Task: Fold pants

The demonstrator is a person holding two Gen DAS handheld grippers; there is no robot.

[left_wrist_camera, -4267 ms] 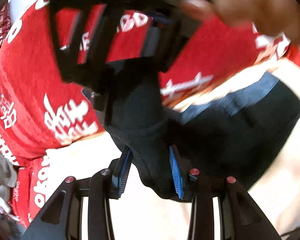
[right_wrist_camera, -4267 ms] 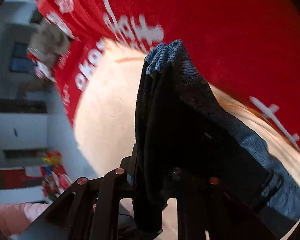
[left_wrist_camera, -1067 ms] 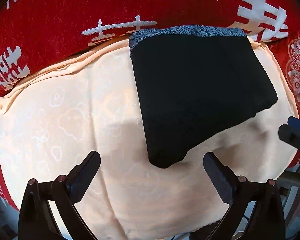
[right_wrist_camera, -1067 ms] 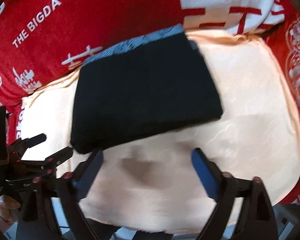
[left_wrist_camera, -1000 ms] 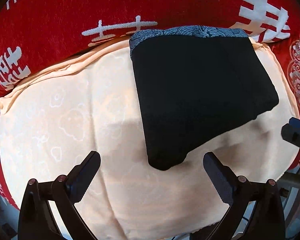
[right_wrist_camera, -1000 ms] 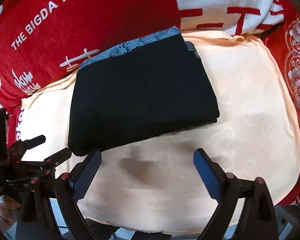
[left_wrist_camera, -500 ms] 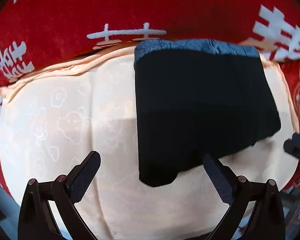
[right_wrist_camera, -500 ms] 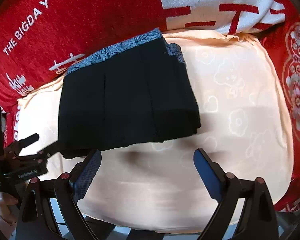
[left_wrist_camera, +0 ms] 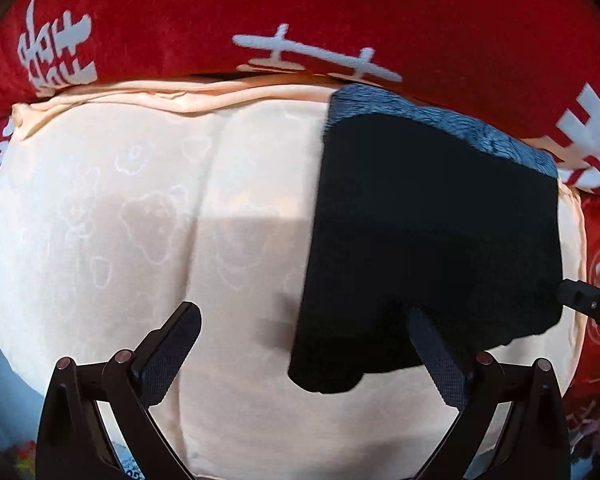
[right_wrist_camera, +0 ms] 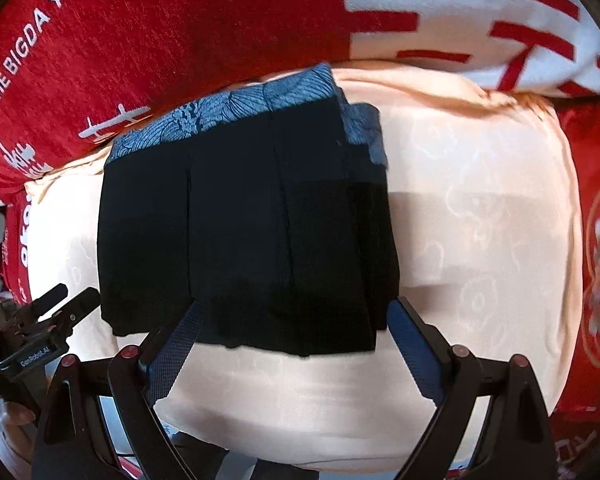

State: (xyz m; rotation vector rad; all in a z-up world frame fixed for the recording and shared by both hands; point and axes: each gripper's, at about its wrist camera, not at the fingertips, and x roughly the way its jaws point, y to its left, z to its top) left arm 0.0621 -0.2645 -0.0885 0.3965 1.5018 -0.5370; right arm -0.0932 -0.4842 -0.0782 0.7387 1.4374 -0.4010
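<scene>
The black pants (left_wrist_camera: 432, 240) (right_wrist_camera: 248, 232) lie folded into a compact rectangle on the cream cushion (left_wrist_camera: 140, 208) (right_wrist_camera: 480, 220), their blue patterned waistband (right_wrist_camera: 236, 112) along the far edge. My left gripper (left_wrist_camera: 304, 336) hangs open above the cushion, nothing between its fingers, its right finger (left_wrist_camera: 436, 356) over the pants' near left corner. In the right wrist view my right gripper (right_wrist_camera: 292, 328) is open too, straddling the pants' near edge without touching it. The left gripper also shows at the lower left of that view (right_wrist_camera: 60, 312).
A red blanket (left_wrist_camera: 300, 12) (right_wrist_camera: 160, 32) with white lettering surrounds the cushion at the back and sides. A red-and-white patterned cloth (right_wrist_camera: 480, 20) lies at the far right. The cushion's near edge drops off below both grippers.
Both grippers let go of the pants, which now lie folded on the cushion. In the last second the left gripper drifted left and the right gripper moved in over the near edge.
</scene>
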